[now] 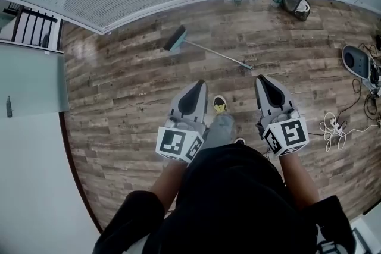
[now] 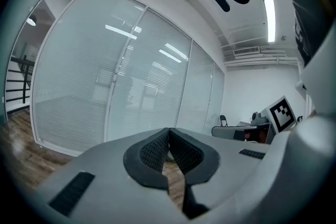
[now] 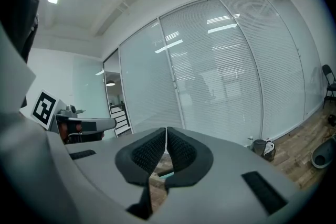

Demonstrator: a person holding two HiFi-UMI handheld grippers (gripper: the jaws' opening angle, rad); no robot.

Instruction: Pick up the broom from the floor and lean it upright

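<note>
The broom [image 1: 208,50] is being shown whole only by the head view, lying flat on the floor [image 1: 131,92] ahead of both tongs. Its brush end is lying beyond the left gripper [image 1: 200,84], its handle tip near the right gripper [image 1: 262,78], untouched. Both pairs of jaws are being held closed, empty. In the gripper views mostly blinds [image 2: 105,76] are being seen, the broom hardly being made out.

Office interior. Tall glass partition walls [image 3: 231,60] backed by white horizontal blinds, curving round the room. Grey-brown wood-plank floor [image 1: 137,86]. Long white strip light [image 2: 270,18] on white ceiling. Black chair [image 2: 224,120] beside grey table [image 2: 231,131] at far end. White power strip with loose cables [image 1: 333,125] on floor. Black metal stair railing [image 1: 33,27] off to one side.
</note>
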